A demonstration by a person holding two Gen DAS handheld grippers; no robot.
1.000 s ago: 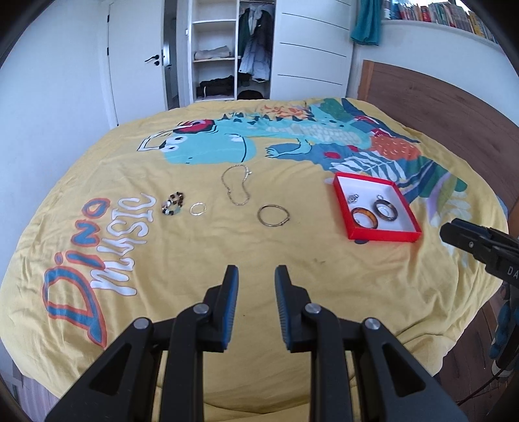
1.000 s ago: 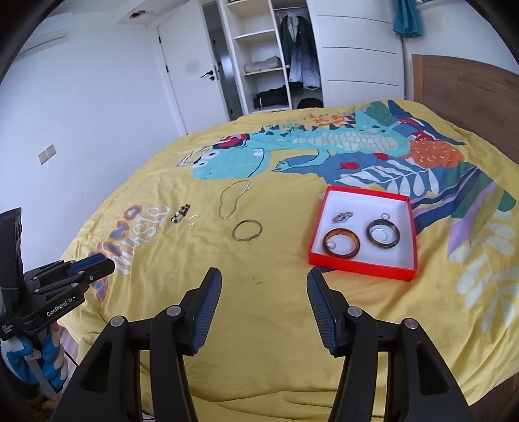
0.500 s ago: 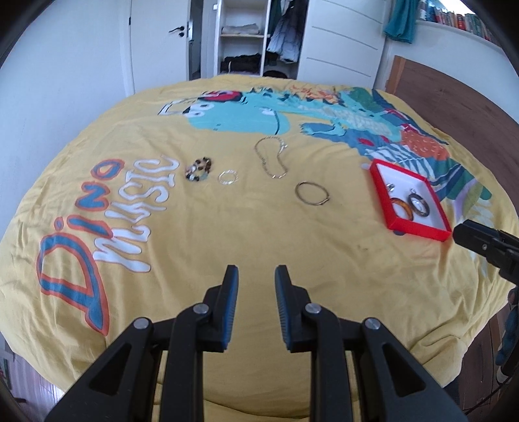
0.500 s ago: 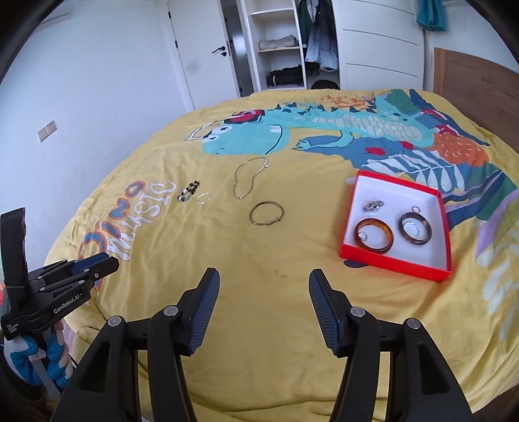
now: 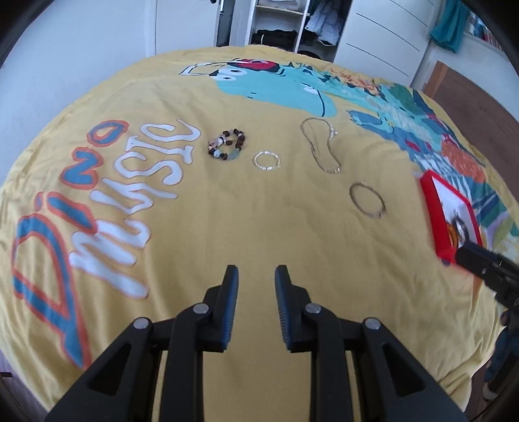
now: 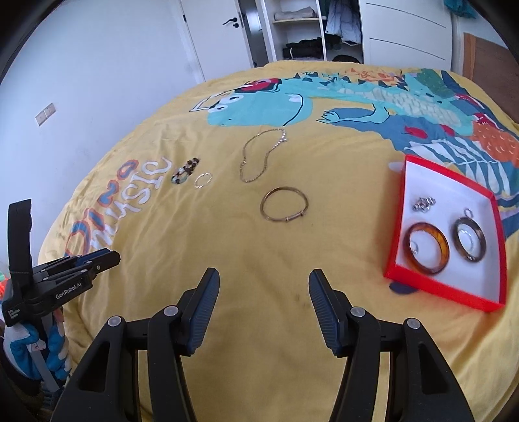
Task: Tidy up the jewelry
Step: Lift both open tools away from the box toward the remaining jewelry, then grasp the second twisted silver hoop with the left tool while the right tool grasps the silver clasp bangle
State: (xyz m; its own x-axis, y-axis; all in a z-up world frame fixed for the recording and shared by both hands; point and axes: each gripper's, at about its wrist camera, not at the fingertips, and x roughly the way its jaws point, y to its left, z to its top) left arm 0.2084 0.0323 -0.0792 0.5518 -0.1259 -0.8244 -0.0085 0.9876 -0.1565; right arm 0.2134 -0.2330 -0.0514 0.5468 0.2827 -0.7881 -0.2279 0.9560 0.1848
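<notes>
On the yellow bedspread lie a beaded bracelet (image 5: 227, 145), a small silver ring bracelet (image 5: 266, 160), a thin chain necklace (image 5: 321, 146) and a gold bangle (image 5: 368, 200). The same pieces show in the right wrist view: beads (image 6: 185, 170), silver ring (image 6: 203, 180), chain (image 6: 261, 155), bangle (image 6: 284, 204). A red tray (image 6: 402, 191) at the right holds an amber bangle (image 6: 426, 251), a dark hoop (image 6: 468, 239) and a small silver piece (image 6: 423, 204). My left gripper (image 5: 256, 282) is open and empty, well short of the jewelry. My right gripper (image 6: 263, 285) is open wide and empty, just short of the bangle.
The bed's near edge lies just below both grippers. A white wall, a door and an open wardrobe (image 6: 305, 29) stand beyond the far end of the bed. A wooden headboard (image 5: 486, 107) runs along the right side.
Both grippers have moved forward and lower over the bed, so the jewelry looks nearer. The left gripper has turned left toward the beads and silver ring. Both stay open and empty.
</notes>
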